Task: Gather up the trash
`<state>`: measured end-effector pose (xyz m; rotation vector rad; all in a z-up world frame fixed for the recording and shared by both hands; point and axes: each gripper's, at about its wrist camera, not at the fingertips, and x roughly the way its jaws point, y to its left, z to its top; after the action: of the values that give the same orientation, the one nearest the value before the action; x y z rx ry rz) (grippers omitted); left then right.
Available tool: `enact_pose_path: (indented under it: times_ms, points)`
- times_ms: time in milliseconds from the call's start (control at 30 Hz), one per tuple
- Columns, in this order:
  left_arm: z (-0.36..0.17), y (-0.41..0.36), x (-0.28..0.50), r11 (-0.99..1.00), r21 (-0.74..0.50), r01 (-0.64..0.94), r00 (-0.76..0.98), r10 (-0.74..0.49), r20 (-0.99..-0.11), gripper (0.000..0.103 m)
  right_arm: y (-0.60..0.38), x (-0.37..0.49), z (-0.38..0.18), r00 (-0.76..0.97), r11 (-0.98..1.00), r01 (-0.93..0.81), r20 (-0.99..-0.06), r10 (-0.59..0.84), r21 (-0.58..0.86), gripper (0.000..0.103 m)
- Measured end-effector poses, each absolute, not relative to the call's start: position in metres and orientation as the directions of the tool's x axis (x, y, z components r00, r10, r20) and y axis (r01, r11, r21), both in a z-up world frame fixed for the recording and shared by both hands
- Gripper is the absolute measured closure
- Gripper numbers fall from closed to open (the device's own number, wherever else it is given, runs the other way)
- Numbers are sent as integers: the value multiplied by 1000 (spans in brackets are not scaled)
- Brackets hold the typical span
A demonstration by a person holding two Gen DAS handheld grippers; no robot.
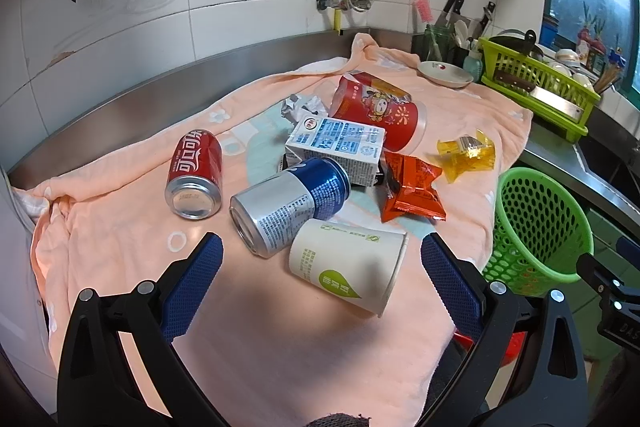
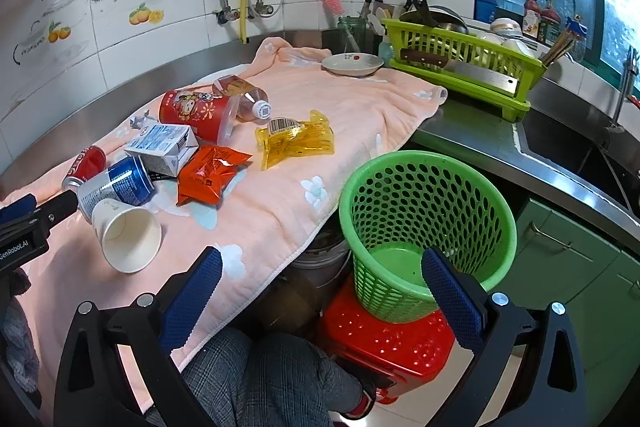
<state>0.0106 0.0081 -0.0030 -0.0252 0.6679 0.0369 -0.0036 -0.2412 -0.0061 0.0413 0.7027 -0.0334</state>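
We are just starting: both tongs, left gripper [image 1: 320, 259] and right gripper [image 2: 322, 267], gape wide, empty. Next we close on the white paper cup [image 1: 347, 269] and carry it to the green perforated plastic basket [image 2: 426, 227].

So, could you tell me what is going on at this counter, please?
A person with a claw in each hand is set to collect trash. Both the left claw and the right claw are open and empty. Cans, a paper cup, a carton and snack wrappers lie on the peach towel. The green basket beside the counter holds nothing yet.
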Motion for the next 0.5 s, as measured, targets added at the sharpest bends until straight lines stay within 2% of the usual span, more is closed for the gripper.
enact_pose_path:
  times_ms: [267, 500]
  points:
    - [-5, 20, 14, 998, -20, -62, 771, 36, -636, 6, -231, 15, -10, 757, 999, -46, -652, 47, 18, 6]
    - [-4, 35, 14, 995, -24, -93, 766, 56, -640, 6, -214, 50, -12, 722, 987, -140, -674, 156, 79, 6]
